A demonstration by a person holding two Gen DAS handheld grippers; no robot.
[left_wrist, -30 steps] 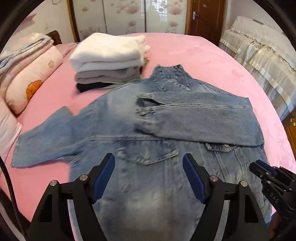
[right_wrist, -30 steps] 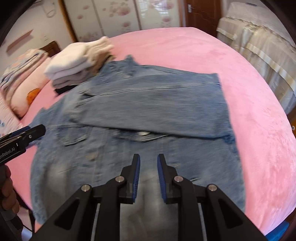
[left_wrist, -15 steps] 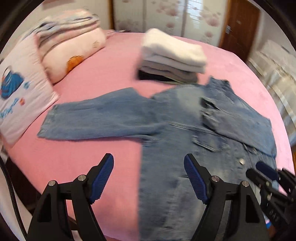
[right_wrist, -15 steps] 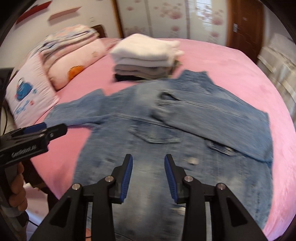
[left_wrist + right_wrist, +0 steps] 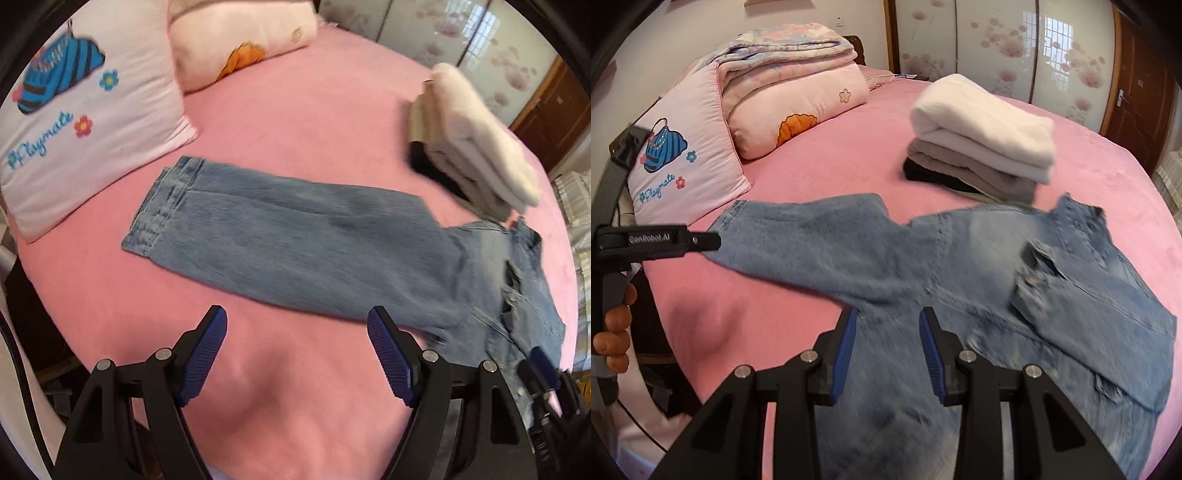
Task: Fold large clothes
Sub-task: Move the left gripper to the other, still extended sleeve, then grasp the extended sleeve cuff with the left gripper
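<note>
Denim jacket is spread flat on pink bed, one sleeve folded across, the other stretched out. Left claw is held wide apart, empty. Right claw is partly apart, nothing gripped.

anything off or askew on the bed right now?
Only the fold state: the denim jacket has one sleeve folded across its front, while the other sleeve lies stretched out flat toward the pillow. The folded stack looks tidy. Nothing spilled or damaged.
</note>
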